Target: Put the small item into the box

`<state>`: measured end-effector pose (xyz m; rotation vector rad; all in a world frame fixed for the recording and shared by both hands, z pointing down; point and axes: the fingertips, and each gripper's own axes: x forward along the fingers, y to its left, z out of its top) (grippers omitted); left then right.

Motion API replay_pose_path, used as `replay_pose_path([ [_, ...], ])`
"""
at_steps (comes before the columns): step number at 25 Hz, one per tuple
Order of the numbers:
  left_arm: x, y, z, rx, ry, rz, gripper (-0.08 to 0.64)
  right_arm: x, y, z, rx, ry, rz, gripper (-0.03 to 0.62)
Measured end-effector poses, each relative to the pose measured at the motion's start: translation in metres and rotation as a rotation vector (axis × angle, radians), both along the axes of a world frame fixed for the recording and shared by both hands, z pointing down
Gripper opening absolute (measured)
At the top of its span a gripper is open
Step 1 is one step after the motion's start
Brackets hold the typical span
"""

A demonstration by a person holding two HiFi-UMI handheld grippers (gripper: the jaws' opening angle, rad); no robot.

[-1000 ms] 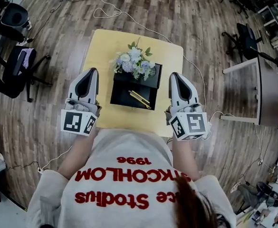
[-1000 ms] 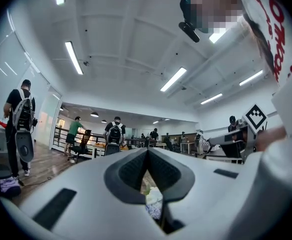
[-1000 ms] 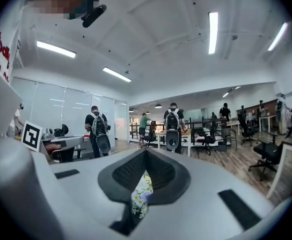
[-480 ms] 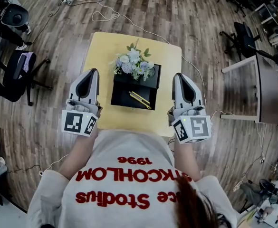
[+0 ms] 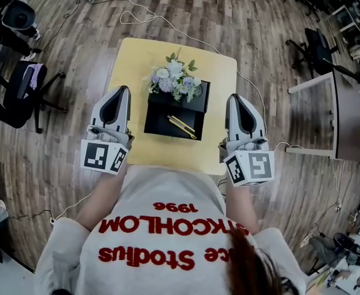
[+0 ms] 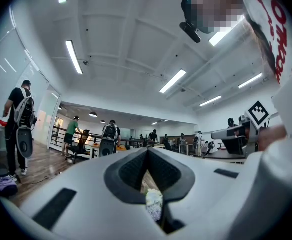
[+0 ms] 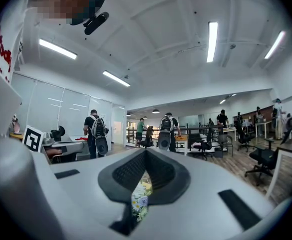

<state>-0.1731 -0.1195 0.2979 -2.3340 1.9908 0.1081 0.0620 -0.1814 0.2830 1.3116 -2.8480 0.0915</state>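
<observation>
Nearest the person, the left hand-held gripper point(image 5: 122, 91) and the right hand-held gripper point(image 5: 236, 98) hover on either side of the box. Each has its jaws closed together on nothing. Between them, on the square pale-yellow wooden table point(image 5: 133, 60), stands an open black rectangular box point(image 5: 157, 123). Two slim yellow stick-shaped items point(image 5: 181, 126) lie inside it. At the box's far end sits a bunch of white and lilac flowers point(image 5: 173, 80).
</observation>
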Motion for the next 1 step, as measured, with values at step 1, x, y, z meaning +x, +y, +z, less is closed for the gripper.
replay_pose_path([
  [1, 0.0002, -0.0001, 0.0005, 0.001, -0.001, 0.0, 0.006, 0.0004, 0.0, 0.0006, 0.001, 0.0, 0.001, 0.003],
])
